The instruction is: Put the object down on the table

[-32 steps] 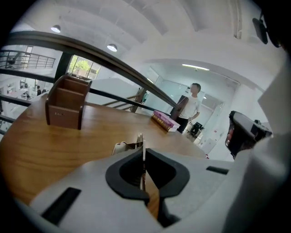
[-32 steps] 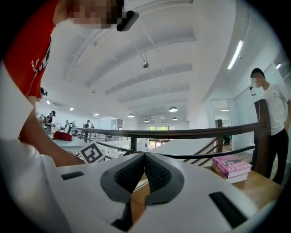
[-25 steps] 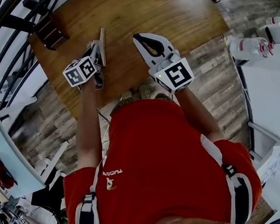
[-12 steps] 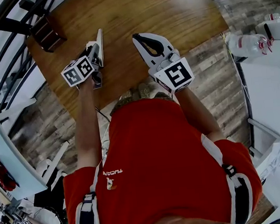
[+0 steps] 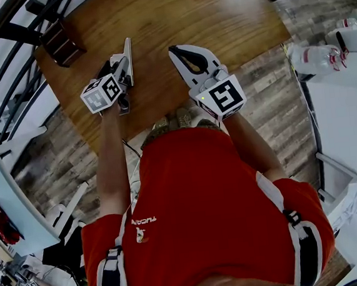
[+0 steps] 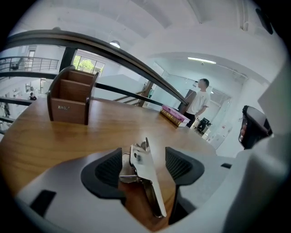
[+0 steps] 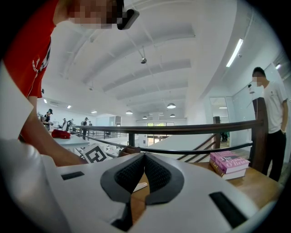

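A silver metal clip (image 6: 145, 175) rests on the wooden table (image 5: 217, 22) between the jaws of my left gripper (image 6: 144, 160). Those jaws are opening. The left pad (image 6: 110, 169) sits close against the clip and the right pad (image 6: 179, 164) stands clear of it. In the head view the left gripper (image 5: 119, 58) is low over the table's near left part, and the clip is hidden under it. My right gripper (image 5: 182, 49) hovers just to its right. Its dark pads (image 7: 157, 170) meet with nothing between them.
A brown wooden pen holder (image 6: 70, 98) stands at the table's far left (image 5: 62, 40). A stack of books (image 6: 174, 116) lies at the far edge (image 7: 229, 164). A person (image 7: 273, 118) stands beyond the table. A black railing (image 6: 113, 50) runs behind it.
The left gripper's jaws have spread apart around the clip, and its marker cube has shifted slightly. The right gripper has stayed where it was.
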`<state>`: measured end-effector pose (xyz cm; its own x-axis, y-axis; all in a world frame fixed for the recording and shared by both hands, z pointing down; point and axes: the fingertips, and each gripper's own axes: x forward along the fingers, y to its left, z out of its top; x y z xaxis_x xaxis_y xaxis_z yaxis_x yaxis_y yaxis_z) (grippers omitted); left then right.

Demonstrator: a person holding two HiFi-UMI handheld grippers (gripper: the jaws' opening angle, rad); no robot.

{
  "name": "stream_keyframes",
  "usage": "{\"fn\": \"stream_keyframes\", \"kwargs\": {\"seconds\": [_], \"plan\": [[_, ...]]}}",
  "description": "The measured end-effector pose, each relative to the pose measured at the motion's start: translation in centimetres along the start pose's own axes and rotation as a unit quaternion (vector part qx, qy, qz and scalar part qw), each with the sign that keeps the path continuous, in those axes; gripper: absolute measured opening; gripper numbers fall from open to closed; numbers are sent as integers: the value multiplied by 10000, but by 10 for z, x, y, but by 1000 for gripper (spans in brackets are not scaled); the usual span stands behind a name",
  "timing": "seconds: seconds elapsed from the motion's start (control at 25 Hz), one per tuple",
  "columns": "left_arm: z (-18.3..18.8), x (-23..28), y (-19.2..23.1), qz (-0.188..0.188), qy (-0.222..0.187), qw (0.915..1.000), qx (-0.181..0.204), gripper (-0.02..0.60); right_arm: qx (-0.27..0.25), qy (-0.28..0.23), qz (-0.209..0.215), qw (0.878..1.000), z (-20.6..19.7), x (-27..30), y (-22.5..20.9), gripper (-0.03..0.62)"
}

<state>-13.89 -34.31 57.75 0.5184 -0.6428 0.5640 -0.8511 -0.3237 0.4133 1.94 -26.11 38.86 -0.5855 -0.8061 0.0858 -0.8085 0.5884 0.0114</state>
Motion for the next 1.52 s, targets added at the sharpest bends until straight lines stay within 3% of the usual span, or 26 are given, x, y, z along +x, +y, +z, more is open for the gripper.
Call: {"fn": "stream_keyframes", "kwargs": {"seconds": [0.16,0.28,0.48,0.64,0.76,0.92,1.08,1.28,1.52], "plan": [[12,-17,4,334,-246,9985,347,295,10,-51,24,10000,4,0,2,25],[43,-45,-7,538,-827,9920,789,293,37,-132,56,9999,10,0,5,25],[96,-102,-63,121,-2132,9664,1433,286,207,-393,122,9989,24,-3,6,25],[119,-148,-101,-286,-2888,9417,1705,189,193,-654,201,9975,45,-3,14,25],[126,-174,-119,-454,-3243,9285,1750,108,155,-842,295,9959,60,-5,23,25],[126,-197,-145,-776,-3524,9146,1823,25,118,-1054,445,9934,76,-11,36,25],[119,-206,-171,-1104,-3570,9054,2016,9,115,-1162,522,9918,83,-18,44,25],[114,-206,-185,-1151,-3515,9017,2237,9,58,-1173,539,9916,83,-23,49,25],[108,-209,-191,-1185,-3488,9022,2241,9,-7,-1213,606,9908,87,-30,55,25]]}}
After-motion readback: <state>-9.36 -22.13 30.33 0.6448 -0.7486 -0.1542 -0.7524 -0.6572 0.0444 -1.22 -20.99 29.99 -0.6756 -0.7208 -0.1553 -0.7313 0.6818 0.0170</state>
